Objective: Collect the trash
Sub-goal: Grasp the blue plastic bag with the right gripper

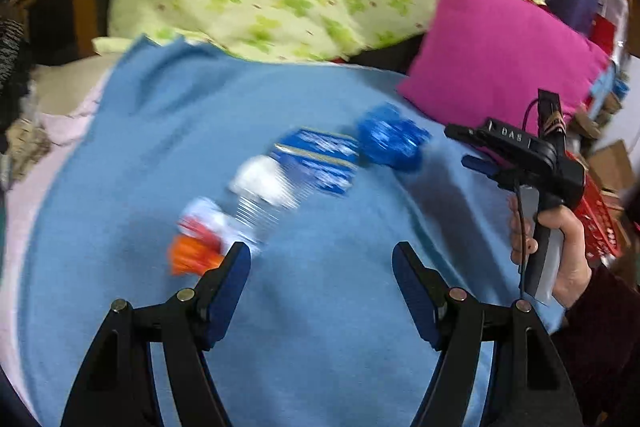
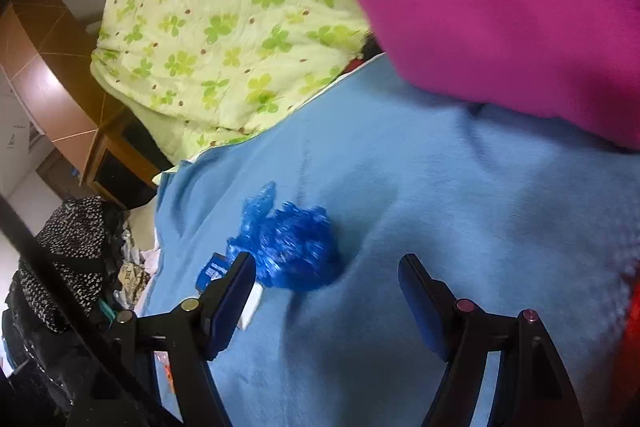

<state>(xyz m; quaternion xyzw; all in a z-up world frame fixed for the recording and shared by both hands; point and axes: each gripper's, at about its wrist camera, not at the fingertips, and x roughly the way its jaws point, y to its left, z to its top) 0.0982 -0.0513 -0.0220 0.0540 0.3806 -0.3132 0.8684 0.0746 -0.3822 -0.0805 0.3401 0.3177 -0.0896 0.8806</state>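
Both grippers, left (image 1: 321,259) and right (image 2: 326,273), spread wide, empty, above blue blanket (image 1: 304,307); right lined up near crumpled blue bag (image 2: 292,251), likely first pick.

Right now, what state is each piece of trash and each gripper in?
Left gripper: open, empty.
Right gripper: open, empty.
Crumpled blue plastic bag: lying on blue blanket.
Clear plastic bottle with blue label: lying on its side.
Orange-and-white wrapper: lying flat.

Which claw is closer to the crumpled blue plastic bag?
Right. The right claw is open just in front of the crumpled blue plastic bag, which sits near its left finger. The left claw is farther back, with the bag well ahead.
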